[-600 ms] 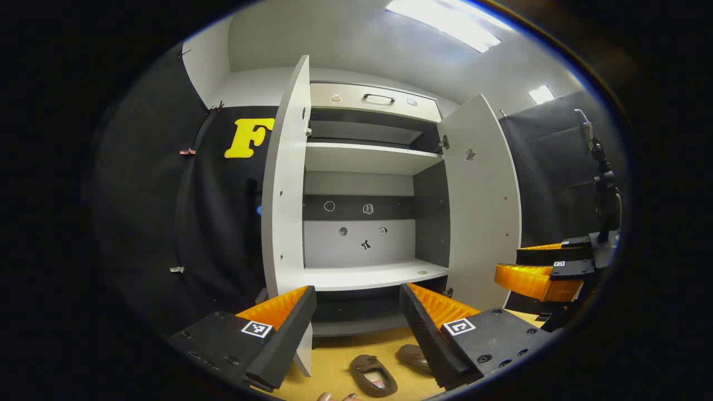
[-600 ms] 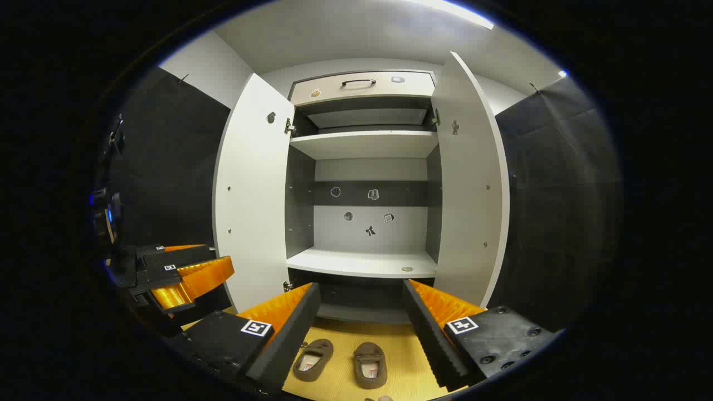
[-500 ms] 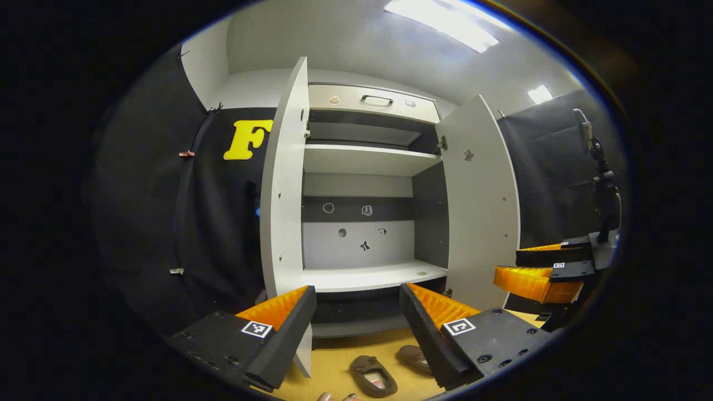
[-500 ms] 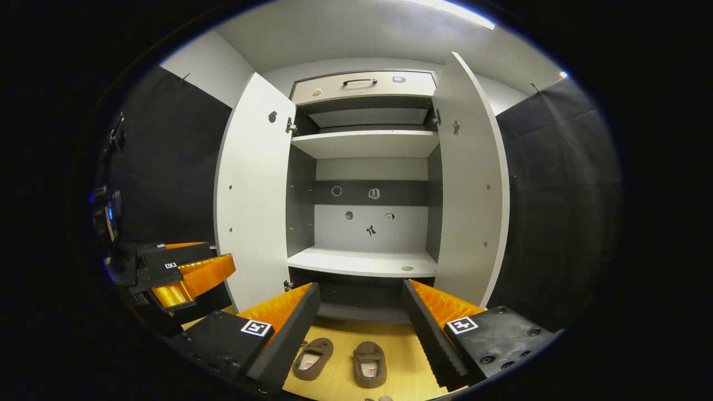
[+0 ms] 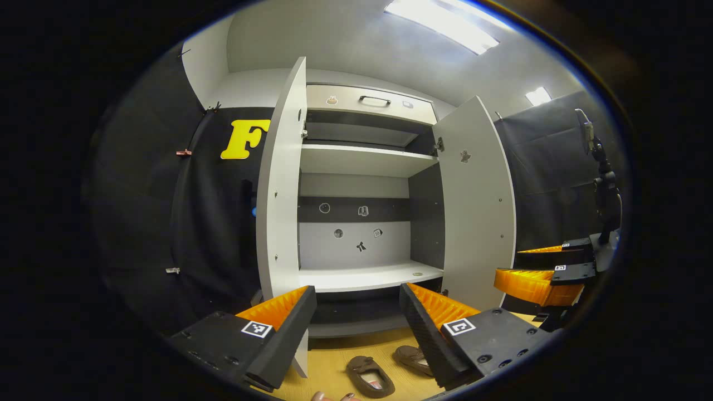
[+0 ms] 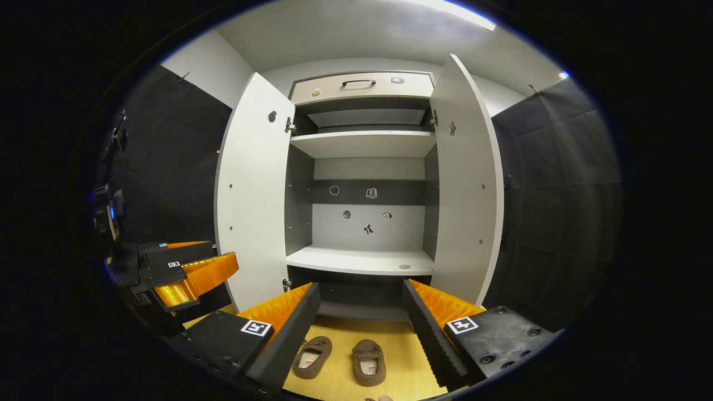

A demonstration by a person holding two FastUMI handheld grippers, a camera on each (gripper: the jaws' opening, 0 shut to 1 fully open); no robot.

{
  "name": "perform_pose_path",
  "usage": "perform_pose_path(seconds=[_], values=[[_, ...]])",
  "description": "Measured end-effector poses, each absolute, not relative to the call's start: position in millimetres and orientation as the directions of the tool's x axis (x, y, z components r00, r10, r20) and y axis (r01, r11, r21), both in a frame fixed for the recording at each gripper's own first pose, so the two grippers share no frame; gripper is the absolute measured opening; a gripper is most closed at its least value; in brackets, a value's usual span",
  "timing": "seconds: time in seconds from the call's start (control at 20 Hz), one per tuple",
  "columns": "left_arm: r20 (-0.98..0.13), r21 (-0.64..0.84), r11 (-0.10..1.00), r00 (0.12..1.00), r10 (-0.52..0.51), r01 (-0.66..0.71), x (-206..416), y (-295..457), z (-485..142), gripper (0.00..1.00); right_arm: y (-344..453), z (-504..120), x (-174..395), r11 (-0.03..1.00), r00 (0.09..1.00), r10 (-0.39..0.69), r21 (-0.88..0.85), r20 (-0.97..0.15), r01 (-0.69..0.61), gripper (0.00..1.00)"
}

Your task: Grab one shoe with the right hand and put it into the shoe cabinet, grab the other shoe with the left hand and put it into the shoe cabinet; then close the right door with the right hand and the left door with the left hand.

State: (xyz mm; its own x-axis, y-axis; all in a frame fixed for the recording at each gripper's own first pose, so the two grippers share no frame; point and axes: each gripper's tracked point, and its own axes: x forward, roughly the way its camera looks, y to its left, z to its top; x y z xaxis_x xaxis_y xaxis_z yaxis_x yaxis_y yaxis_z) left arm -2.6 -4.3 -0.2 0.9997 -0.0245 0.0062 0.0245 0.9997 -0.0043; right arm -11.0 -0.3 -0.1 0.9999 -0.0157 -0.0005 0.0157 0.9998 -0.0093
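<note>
Jaws of both grippers spread and empty, two shoes [image 6: 340, 356] on floor, shoe cabinet [image 6: 362, 259] doors open

Right gripper [image 6: 361, 328] fingers spread wide, empty. Two brown shoes [image 6: 313, 356] [image 6: 369, 362] side by side on wood floor [image 6: 401, 356]. Cabinet [image 6: 362, 184] doors open; left gripper [image 6: 186, 270] at left.
</note>
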Motion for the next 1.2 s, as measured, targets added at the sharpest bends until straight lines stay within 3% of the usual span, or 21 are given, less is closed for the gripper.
perform_pose_path(seconds=[0.6,0.9,1.2], values=[[0.001,-0.017,0.999,0.999,-0.043,0.043,5.0,0.2,-9.9,0.96,2.7,-27.6,-4.4,1.0,0.997,-0.023,-0.018,-0.067,0.022,0.98],[0.012,-0.037,0.999,1.0,0.002,-0.001,30.7,11.9,-17.7,0.95,8.9,-78.5,21.5,0.999,0.983,0.033,-0.017,-0.183,-0.036,0.98],[-0.004,-0.015,0.998,0.998,0.059,-0.059,65.8,22.0,-31.1,0.95,13.6,-168.2,58.3,0.995,0.927,0.09,0.076,-0.365,-0.067,0.98]])
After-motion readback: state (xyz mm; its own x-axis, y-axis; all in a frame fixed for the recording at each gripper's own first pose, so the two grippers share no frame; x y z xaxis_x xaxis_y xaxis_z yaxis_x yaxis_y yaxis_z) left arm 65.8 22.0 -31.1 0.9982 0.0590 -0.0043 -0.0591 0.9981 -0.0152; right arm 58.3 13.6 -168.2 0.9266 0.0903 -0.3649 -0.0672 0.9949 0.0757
